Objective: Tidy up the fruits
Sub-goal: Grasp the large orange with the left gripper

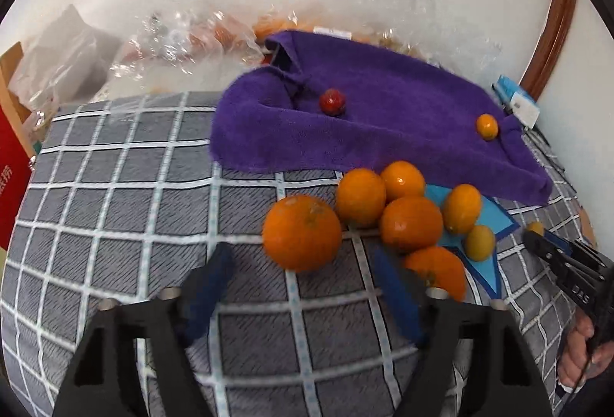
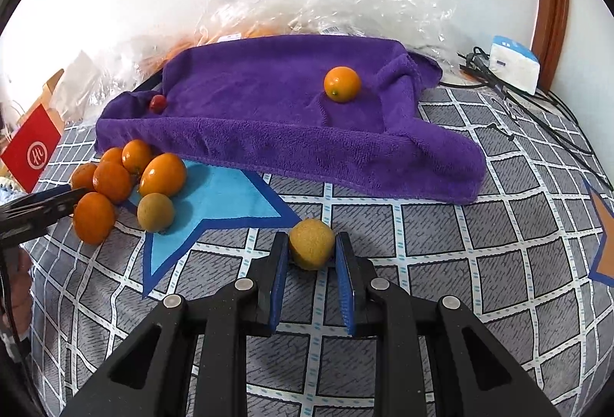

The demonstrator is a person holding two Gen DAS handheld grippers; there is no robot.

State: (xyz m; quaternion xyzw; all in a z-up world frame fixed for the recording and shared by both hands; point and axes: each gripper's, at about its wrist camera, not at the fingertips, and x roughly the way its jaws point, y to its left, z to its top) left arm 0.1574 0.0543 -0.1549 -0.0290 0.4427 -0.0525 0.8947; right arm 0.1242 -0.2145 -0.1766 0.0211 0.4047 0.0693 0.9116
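Note:
Several oranges [image 1: 410, 223] lie in a cluster on the checked grey cloth, by a blue star patch [image 2: 222, 198]; the cluster also shows in the right wrist view [image 2: 111, 181]. My left gripper [image 1: 303, 271] is open, and one big orange [image 1: 302, 232] sits just ahead between its blue fingertips. My right gripper [image 2: 311, 244] is shut on a small yellow-brown fruit [image 2: 311, 243] at the cloth surface. A purple towel [image 2: 268, 102] behind holds a small orange [image 2: 341, 83] and a red cherry tomato [image 2: 157, 103]. Another yellow-brown fruit [image 2: 155, 212] lies beside the cluster.
Clear plastic bags [image 2: 326, 2] with more fruit lie behind the towel along the wall. A white-blue box [image 2: 514, 62] and black cables [image 2: 537, 110] are at the back right. A red box [image 2: 32, 152] stands at the left edge.

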